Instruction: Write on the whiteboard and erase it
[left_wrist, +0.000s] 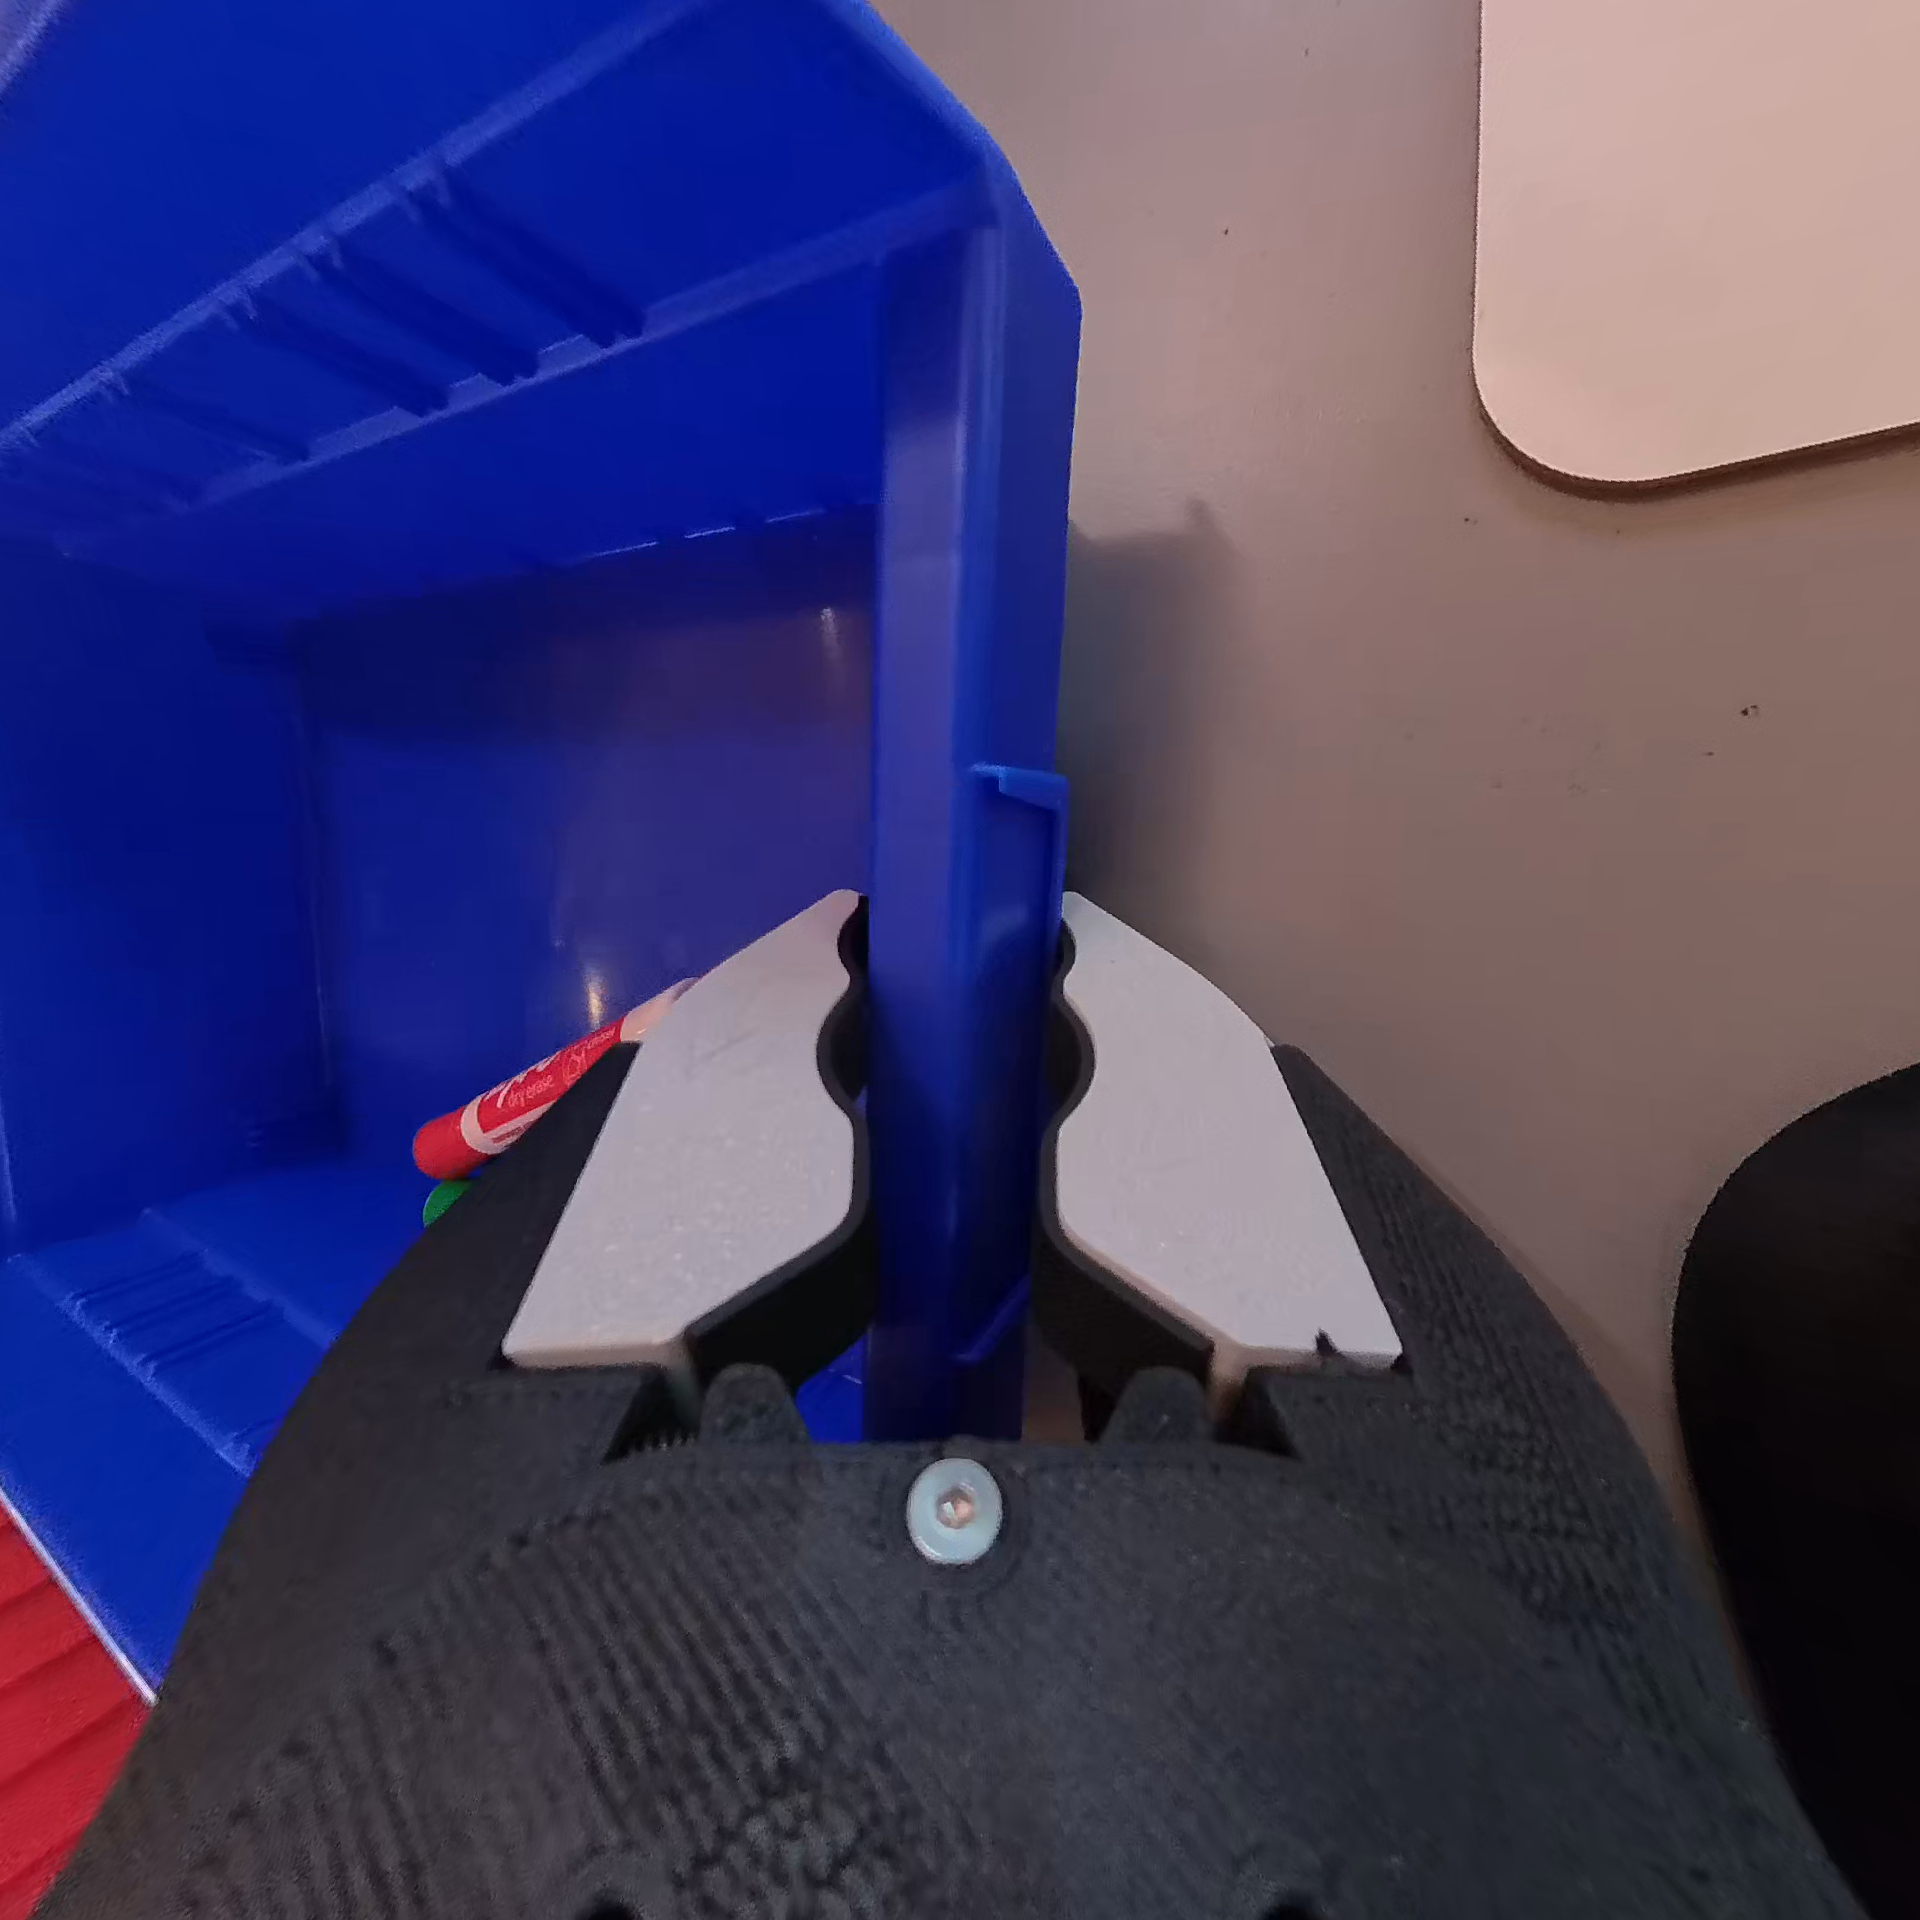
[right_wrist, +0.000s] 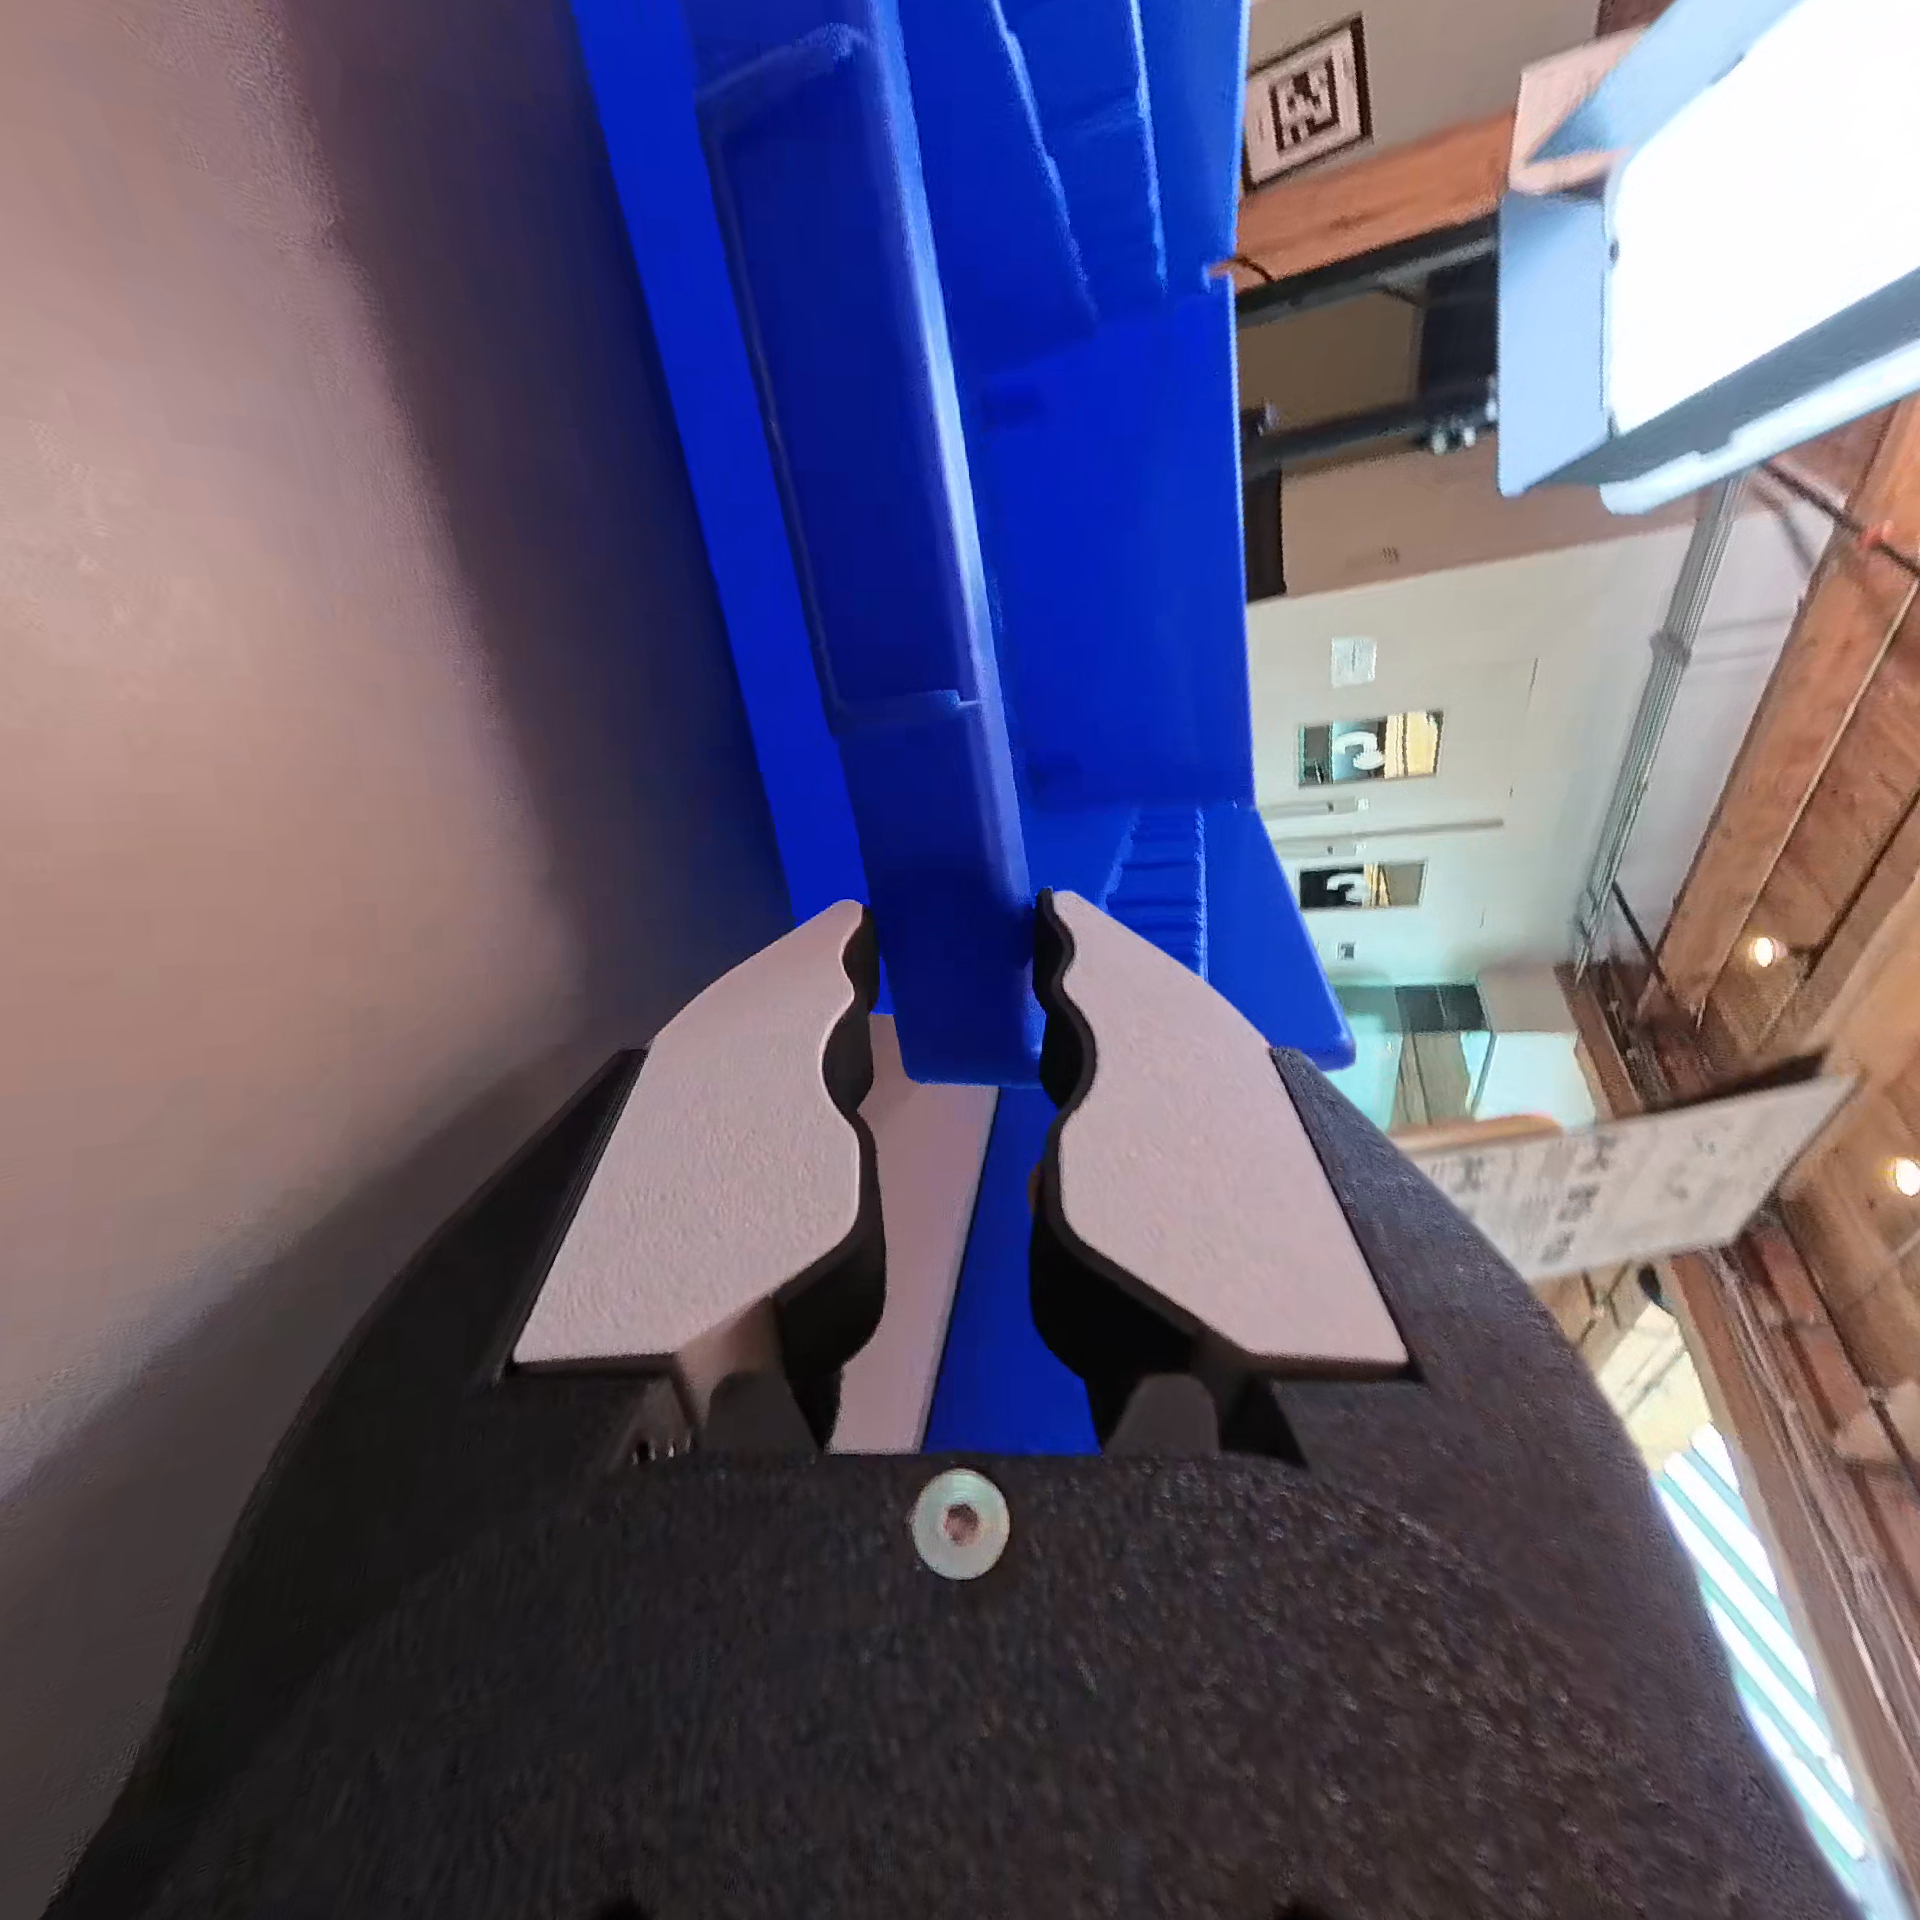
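Whiteboard (left_wrist: 1704, 208) corner, white, rounded, brown-edged

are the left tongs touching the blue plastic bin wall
Touching: the left wrist view shows the left tongs clamped on the blue plastic bin's wall, both fingers against it.

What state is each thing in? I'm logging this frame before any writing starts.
left gripper: shut on the blue bin's side wall.
right gripper: shut on the bin's rim.
blue bin: held by both grippers.
red marker: capped, lying inside the bin.
whiteboard: flat on the table, blank where visible.
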